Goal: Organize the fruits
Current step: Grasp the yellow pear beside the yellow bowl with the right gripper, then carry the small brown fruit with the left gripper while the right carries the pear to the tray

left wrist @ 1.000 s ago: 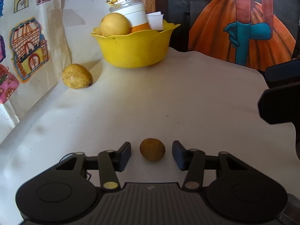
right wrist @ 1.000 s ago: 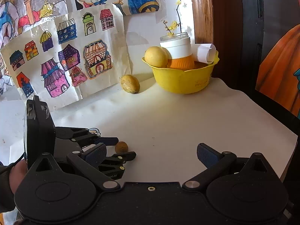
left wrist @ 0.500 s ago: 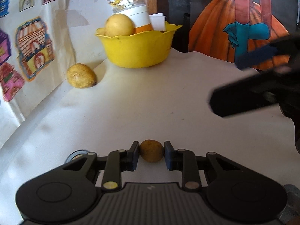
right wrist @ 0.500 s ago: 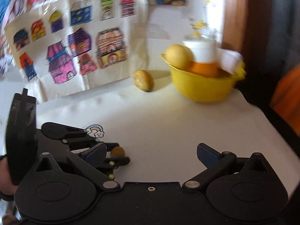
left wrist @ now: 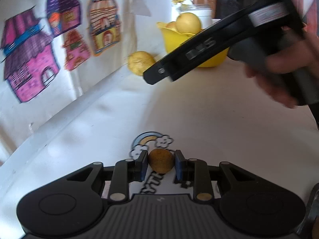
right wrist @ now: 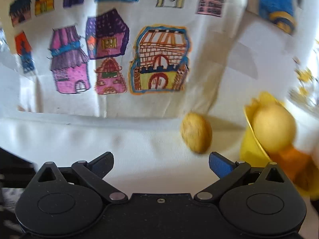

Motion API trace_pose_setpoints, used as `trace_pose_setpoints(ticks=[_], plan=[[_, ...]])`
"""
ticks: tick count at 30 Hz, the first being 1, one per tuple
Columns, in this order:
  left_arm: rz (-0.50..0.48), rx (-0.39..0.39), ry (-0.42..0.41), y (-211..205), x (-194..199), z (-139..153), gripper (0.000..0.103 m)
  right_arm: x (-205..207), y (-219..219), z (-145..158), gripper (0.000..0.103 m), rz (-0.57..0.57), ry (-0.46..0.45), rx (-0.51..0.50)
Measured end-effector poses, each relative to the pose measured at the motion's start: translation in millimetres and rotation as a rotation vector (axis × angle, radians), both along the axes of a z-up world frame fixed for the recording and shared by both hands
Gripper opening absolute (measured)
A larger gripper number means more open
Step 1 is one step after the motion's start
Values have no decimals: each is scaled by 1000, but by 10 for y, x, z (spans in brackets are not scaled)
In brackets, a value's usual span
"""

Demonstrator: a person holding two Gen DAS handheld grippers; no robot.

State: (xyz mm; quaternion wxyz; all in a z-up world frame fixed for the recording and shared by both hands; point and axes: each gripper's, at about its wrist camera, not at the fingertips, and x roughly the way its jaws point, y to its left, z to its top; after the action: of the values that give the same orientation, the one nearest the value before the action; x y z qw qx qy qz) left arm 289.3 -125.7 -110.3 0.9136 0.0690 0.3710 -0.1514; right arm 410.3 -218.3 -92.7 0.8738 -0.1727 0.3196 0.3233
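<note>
My left gripper (left wrist: pixel 161 164) is shut on a small round brown fruit (left wrist: pixel 161 163), held just above a rainbow sticker (left wrist: pixel 151 143) on the white table. A speckled yellow fruit (left wrist: pixel 140 62) lies by the wall, beside the yellow bowl (left wrist: pixel 173 39), which holds a pale yellow round fruit (left wrist: pixel 188 23). In the right wrist view my right gripper (right wrist: pixel 161 162) is open and empty, with the speckled yellow fruit (right wrist: pixel 196 132) just beyond its right finger and the yellow bowl (right wrist: pixel 249 149) with the pale fruit (right wrist: pixel 273 129) at the right edge.
The right gripper's body and the hand holding it (left wrist: pixel 279 63) cross the upper right of the left wrist view, hiding part of the bowl. Coloured house drawings (right wrist: pixel 159 59) cover the wall behind the table. An orange-and-white jar (right wrist: pixel 295 163) stands in the bowl.
My left gripper closed on the small brown fruit and carried it left, over the rainbow sticker. My right gripper swung forward and rolled toward the speckled fruit and bowl, still open.
</note>
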Motion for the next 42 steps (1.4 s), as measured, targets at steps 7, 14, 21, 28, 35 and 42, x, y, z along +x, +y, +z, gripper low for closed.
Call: trace_pose_setpoints(ticks=[7,14,21,28,35,42], plan=[[28,-50,0,101,-5,38,30,513,248,-367,95,-29,-27,-74],[27,-66,-2,141,18,30,30,751,296,-450,93,-64,-36,-68],[33,-69,-9,146,1,20,31,876,305,-511,87,-52,-83,-82],[33,-65,-10,156,15,23,31,1032,214,-574,64,-102,-71,-112],[38,-67,-11,176,3,31,31,902,175,-478,62,-109,-49,-102],[47,-68,-13,174,-26,46,31,551,76,-362,62,-126,-18,-105]])
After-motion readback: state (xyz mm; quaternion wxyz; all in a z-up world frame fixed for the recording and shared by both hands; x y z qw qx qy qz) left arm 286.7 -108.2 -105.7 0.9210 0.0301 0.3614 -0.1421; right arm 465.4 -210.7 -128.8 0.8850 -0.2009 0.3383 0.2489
